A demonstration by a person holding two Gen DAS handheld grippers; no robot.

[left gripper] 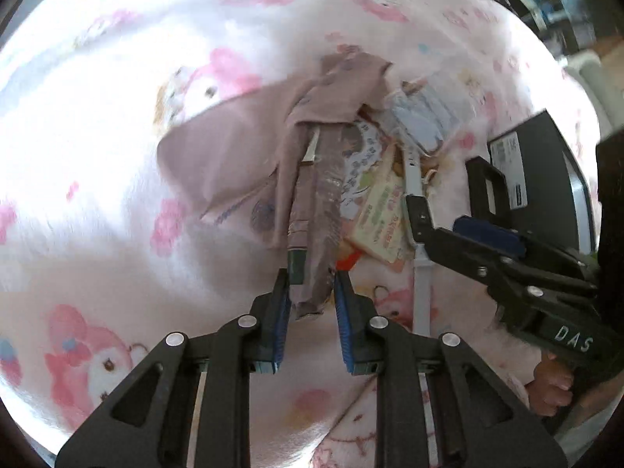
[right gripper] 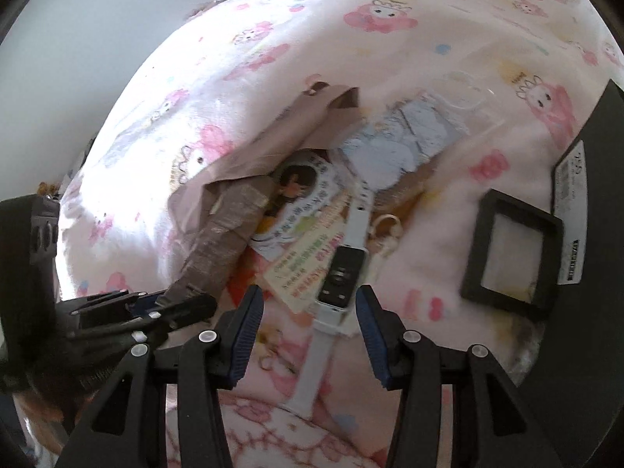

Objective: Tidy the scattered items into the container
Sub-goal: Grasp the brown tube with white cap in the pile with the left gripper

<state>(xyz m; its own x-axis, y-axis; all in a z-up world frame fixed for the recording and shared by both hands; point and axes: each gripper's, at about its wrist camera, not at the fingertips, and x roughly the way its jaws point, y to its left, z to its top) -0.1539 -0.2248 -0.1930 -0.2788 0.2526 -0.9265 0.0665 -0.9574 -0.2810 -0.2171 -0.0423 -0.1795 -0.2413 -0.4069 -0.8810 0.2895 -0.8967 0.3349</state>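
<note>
A mauve drawstring pouch (left gripper: 234, 156) lies on a pink cartoon-print blanket (left gripper: 97, 234), with cards (left gripper: 380, 218), a pale blue packet (left gripper: 423, 117) and a white smartwatch (right gripper: 343, 273) beside its mouth. My left gripper (left gripper: 312, 284) is shut on the pouch's brownish folded edge (left gripper: 319, 234); the edge also shows in the right wrist view (right gripper: 218, 245). My right gripper (right gripper: 308, 304) is open, its fingers on either side of the smartwatch face. The pouch also shows in the right wrist view (right gripper: 249, 156).
A small black square frame (right gripper: 511, 249) lies on the blanket right of the watch. A dark box with a white label (right gripper: 585, 234) stands at the far right. A small ring (right gripper: 386, 226) lies by the watch strap. A white wall is at the left.
</note>
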